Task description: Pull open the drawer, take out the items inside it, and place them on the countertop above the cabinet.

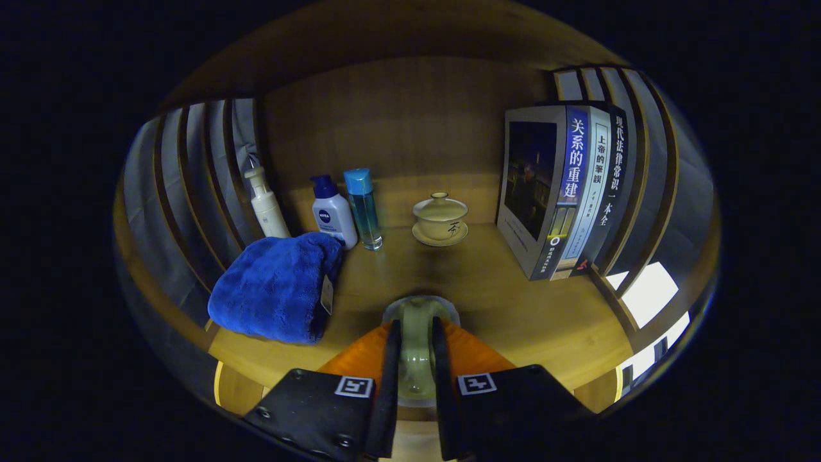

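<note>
Gripping a pale cup (418, 333) between them, tongs (415, 346) above countertop (513, 301).

A broad bare stretch of bench (487, 289) lies open ahead of the gripper (415, 350), whose fingers are closed on a small pale cup (417, 321). The left is blocked by a blue towel (276, 289) and three bottles (333, 215), the right by upright books (564, 192). A lidded tea bowl (440, 219) stands at the back, with gaps either side.
</note>
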Tool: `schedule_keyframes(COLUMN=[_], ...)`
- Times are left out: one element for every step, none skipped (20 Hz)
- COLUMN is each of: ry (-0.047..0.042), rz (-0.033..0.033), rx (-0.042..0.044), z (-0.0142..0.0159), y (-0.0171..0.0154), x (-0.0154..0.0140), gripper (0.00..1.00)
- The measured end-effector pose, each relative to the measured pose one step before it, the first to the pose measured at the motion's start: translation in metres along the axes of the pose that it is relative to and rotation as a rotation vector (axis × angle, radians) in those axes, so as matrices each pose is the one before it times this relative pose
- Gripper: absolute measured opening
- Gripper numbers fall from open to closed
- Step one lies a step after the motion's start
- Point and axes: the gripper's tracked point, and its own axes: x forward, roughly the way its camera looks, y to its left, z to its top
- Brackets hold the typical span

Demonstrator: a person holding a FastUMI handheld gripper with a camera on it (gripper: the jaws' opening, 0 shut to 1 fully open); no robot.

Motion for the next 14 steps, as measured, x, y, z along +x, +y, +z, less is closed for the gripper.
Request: schedule_keyframes(ry=[-0.00574,-0.00445,-0.00136,0.00128,-0.00197,-0.00675,-0.00928,-0.00695,0.00002,-0.00172,-0.00713,-0.0173,-0.02197,-0.02373], rz=[-0.00337,-0.00079,0.00269,-0.00269,-0.00348,-0.00334,-0.00062,0.00087,0.00522,0.0025,0.00336,0.01248,0.01202,0.01213], rx=[0.00056,0.00011,-0.00091,-0.00328,-0.00336,-0.00242,-0.00195,-0.00222,-0.00285,-0.00177,-0.005,-0.00366,0.00014,-0.00037], z=[0.00111,0.00092,0.00086,-0.0008,0.00071,0.00136,0.00198,0.00139,-0.00053,0.0003,0.00081,0.0017,0.00258,0.00259], y=[-0.00117,0.00091,0.00117,0.00006,-0.00023,-0.00018,0.00067,0.00072,0.00263,0.00168,0.00193,0.00482,0.00536,0.00448], x=[0.00067,-0.00012,-0.00062,-0.00143,-0.00145,-0.00119,-0.0018,-0.00136,-0.00221,-0.0046,-0.00554,-0.00835,-0.00872,-0.01199], gripper=[0.37,0.44,0.51,0.58,0.64,0.7,0.76,0.82,0.87,0.92,0.97,1.0,1.0,1.0])
